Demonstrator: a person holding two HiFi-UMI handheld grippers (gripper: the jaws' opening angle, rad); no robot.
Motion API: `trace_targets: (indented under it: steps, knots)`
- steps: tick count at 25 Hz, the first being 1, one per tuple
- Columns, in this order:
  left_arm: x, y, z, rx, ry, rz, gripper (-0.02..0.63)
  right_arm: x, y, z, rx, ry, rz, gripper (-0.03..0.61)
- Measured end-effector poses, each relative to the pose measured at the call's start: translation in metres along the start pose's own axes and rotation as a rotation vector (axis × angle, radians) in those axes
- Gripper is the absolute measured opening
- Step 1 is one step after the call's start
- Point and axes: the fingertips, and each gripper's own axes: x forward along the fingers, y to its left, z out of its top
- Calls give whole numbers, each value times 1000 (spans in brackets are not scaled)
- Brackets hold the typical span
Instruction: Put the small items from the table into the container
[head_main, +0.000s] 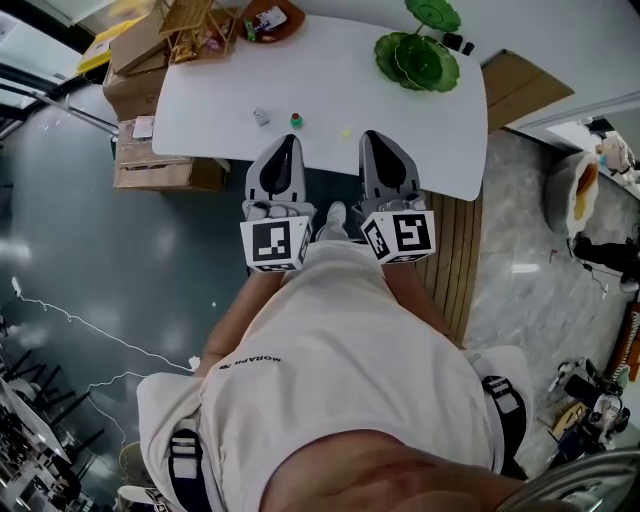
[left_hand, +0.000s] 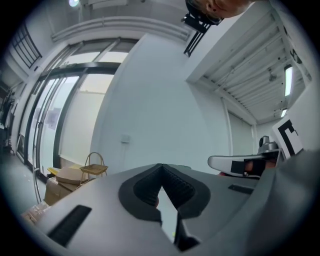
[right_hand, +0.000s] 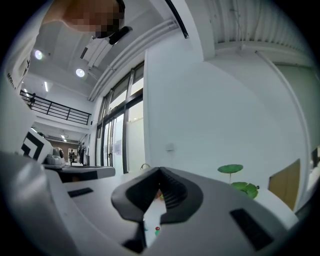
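Note:
Three small items lie on the white table: a grey-white piece, a red-and-green piece and a tiny yellow piece. My left gripper and right gripper are held level, side by side over the table's near edge, just short of the items. Both are shut with nothing between the jaws. The red-and-green piece shows through the gap under the right jaws. A green tiered dish stands at the far right.
A wicker basket and a brown bowl with small things sit at the table's far left. Cardboard boxes stand on the floor left of the table. A wooden panel lies at its right.

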Motion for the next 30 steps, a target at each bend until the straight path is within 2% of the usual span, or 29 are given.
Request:
trace_targets:
  steps: [5, 12, 21, 26, 30]
  knots:
    - [33, -7, 0, 4, -7, -3, 3, 21, -25, -3, 0, 8, 33, 14]
    - [61, -14, -12, 26, 26, 9, 3, 42, -53, -20, 11, 60, 69, 14]
    - [83, -23, -26, 39, 55, 33, 3, 61, -73, -50, 68, 172, 149, 14]
    - [88, -24, -39, 47, 86, 54, 3, 63, -77, -73, 64, 251, 187, 14]
    - [94, -24, -49, 40, 113, 31, 3, 67, -78, -90, 50, 328, 200, 14]
